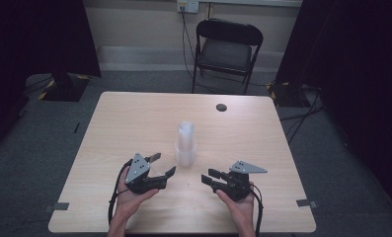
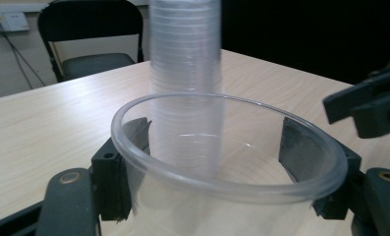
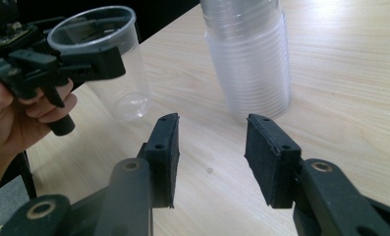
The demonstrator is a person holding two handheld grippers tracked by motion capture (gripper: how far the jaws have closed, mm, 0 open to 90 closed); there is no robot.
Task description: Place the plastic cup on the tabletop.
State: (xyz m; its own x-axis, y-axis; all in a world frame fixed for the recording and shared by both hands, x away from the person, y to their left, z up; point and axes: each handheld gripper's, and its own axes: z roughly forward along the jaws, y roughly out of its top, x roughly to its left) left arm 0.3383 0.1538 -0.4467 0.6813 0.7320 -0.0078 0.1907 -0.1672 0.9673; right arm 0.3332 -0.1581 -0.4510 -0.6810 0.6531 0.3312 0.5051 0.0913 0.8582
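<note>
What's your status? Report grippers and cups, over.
Left gripper shut on single clear cup. Right gripper open, empty. Cup stack upright on table. Path unobstructed.

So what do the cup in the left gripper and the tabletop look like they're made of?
The cup looks like thin clear plastic, glossy: the jaw and table show through its wall. The tabletop looks like pale wood-grain laminate, matte, though solid wood can't be ruled out.

From my remote seat I saw a black folding chair (image 1: 226,49) standing beyond the wooden table (image 1: 134,123), with a wall socket (image 1: 187,6) above it (cables hung down). A dark round hole (image 1: 221,107) marked the tabletop's far side.
</note>
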